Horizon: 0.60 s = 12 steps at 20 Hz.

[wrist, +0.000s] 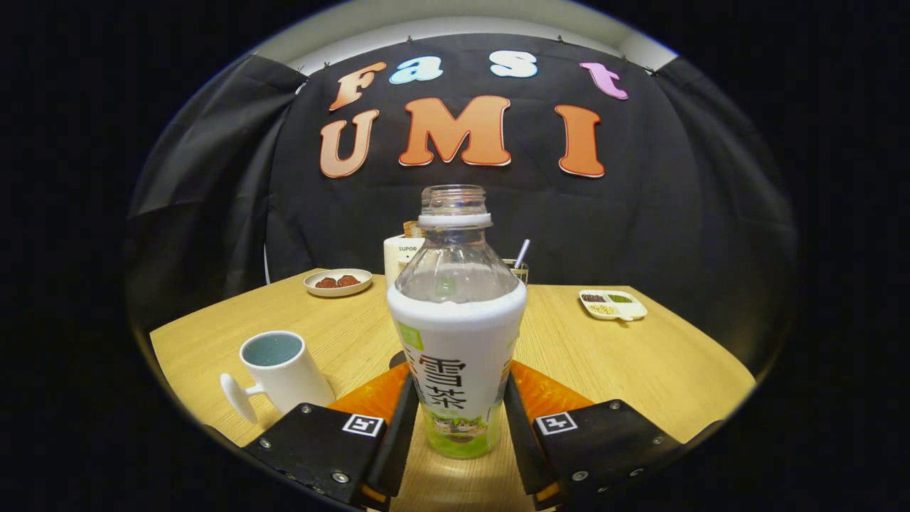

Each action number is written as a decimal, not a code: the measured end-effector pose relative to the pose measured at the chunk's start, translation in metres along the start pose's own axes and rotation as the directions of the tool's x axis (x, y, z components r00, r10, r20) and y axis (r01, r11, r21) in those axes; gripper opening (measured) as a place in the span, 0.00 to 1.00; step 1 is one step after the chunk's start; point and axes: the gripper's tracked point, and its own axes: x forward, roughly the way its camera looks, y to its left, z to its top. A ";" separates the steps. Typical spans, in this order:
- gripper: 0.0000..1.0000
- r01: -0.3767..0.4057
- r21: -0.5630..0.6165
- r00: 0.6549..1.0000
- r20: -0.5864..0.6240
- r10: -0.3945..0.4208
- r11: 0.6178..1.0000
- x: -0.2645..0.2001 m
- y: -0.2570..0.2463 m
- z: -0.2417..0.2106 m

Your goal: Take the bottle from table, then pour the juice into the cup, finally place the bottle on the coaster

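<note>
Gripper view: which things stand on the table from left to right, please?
White cup → small plate with brown snacks → bottle, between the gripper fingers, both pressed on it → divided dish.

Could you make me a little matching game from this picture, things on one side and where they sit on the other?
Things:
1. bottle
2. mug
3. round dish
4. divided tray

Places:
A. far side of the table, to the bottle's right
B. between the gripper fingers, uncapped
C. near the gripper, to the bottle's left
D. far side of the table, to the bottle's left

Pairs: 1-B, 2-C, 3-D, 4-A
</note>
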 end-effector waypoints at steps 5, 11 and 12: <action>0.63 0.066 -0.208 0.998 0.034 -0.060 0.976 0.004 0.006 0.014; 0.63 0.163 -0.518 0.986 0.117 -0.119 0.840 0.001 0.017 0.038; 0.62 0.173 -0.547 0.984 0.130 -0.121 0.819 0.002 0.019 0.040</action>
